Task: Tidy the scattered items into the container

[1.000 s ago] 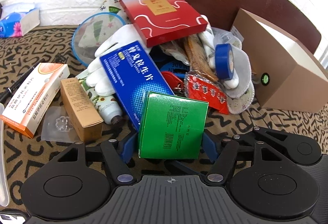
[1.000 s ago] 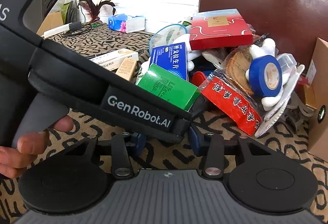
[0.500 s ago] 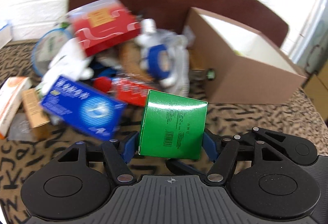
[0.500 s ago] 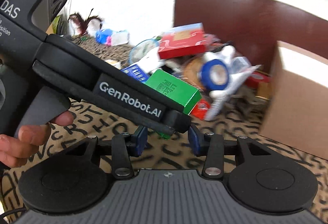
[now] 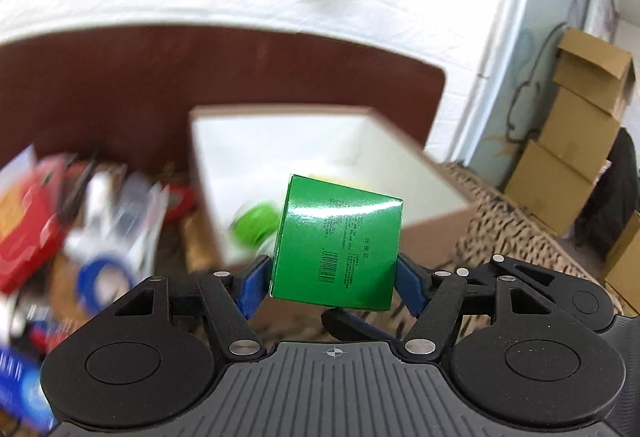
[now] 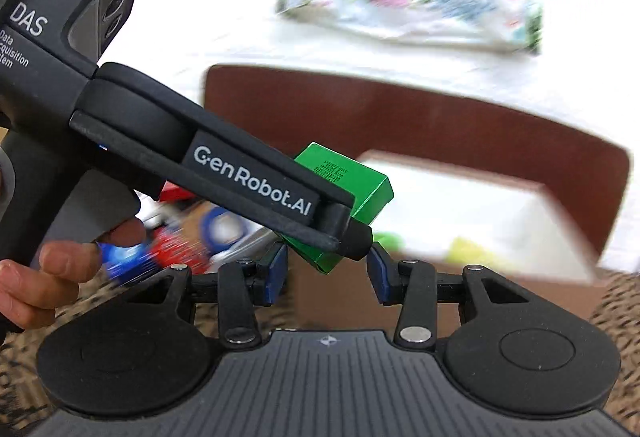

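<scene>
Cardboard box (image 5: 436,225); green item (image 5: 254,223) inside

"GenRobot.AI" in white on the left gripper (image 6: 352,233) arm, "DAS" on its body, barcode and unreadable small print on the green box (image 5: 338,249)

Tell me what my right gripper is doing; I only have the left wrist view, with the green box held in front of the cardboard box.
Observer: The right gripper is open; its fingers clamp nothing.
Operator: Is it near the green box?
Observer: Yes, the green box shows just above its fingers, and neither pad touches it.
Operator: Can you see the left gripper from outside?
Observer: Yes, a hand wraps the left gripper by its handle, one fingertip at the grey trigger.
</scene>
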